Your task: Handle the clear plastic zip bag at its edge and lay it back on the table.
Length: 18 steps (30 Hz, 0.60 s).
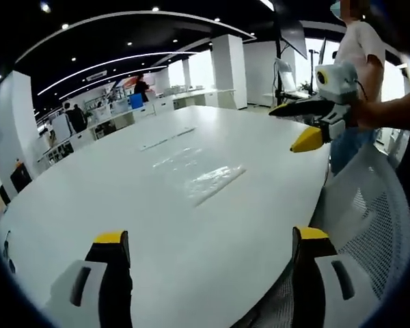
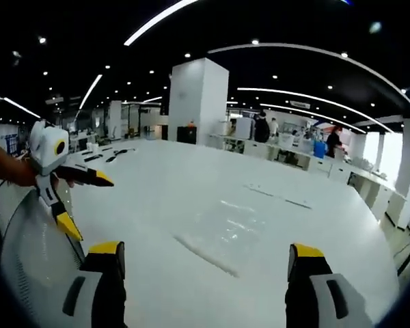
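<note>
Zip bag point(image 1: 203, 176) is lying flat on the white table point(image 1: 123, 205), clear plastic, sitting ahead of the left gripper point(image 1: 212, 240) and between its two jaw tips in the left gripper view. Nothing is touching it. Contents: cannot tell, the plastic is showing mostly glare and wrinkles, looking flat. One long edge is reading as a darker strip on the near right side, probably the zip, not sure.

Right gripper view: same zip bag point(image 2: 225, 229) is lying on the table point(image 2: 157, 178) ahead of the right gripper point(image 2: 205, 254), the darker strip edge facing the camera. Bag outline is fading into the white top on the far side, hard to trace.

Left gripper jaws are standing wide apart, holding nothing. Right gripper jaws are also spread wide, holding nothing. Each gripper is hanging above the near table edge, well apart from the bag.

Right gripper point(image 1: 307, 123) is also showing at the right of the left gripper view, held up over the table, jaws parted. Left gripper point(image 2: 68, 198) is showing at the left of the right gripper view, jaws parted too.

Mesh chair back point(image 1: 369, 219) is sitting by the table edge, cut off by the frame. A thin strip point(image 1: 165, 139) is lying farther along the table, too small to identify. Person standing point(image 1: 359, 61) behind the table, partly cut off.
</note>
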Tool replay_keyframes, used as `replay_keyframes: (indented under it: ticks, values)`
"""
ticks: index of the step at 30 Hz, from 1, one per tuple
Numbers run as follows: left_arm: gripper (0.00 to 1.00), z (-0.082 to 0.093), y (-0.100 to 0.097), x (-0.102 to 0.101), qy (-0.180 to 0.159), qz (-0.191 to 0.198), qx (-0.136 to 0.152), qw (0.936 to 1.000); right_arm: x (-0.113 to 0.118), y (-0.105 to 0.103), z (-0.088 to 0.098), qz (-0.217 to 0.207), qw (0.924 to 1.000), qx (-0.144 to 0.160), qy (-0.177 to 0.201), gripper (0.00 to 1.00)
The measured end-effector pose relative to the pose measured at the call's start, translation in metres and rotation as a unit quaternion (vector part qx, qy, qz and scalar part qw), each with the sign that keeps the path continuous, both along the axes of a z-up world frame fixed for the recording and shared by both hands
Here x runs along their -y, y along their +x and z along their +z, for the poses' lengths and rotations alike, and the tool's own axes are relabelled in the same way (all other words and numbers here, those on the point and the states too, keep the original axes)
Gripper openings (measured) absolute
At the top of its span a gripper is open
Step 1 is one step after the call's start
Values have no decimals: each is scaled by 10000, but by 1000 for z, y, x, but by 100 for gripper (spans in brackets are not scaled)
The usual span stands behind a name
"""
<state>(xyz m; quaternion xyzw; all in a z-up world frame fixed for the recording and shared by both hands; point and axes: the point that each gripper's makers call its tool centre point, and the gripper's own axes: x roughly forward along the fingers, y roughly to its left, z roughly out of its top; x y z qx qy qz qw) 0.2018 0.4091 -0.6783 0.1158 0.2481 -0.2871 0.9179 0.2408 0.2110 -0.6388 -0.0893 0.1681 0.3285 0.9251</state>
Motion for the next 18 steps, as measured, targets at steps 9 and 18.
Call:
replay_keyframes:
  ticks: [9, 18]
  values:
    - [96, -6, -2, -15, -19, 249, -28, 9997, 2, -6, -15, -37, 9999, -75, -105, 100]
    - [93, -8, 0, -12, 178, 207, 90, 9996, 2, -9, -26, 9, 9995, -89, -309, 99]
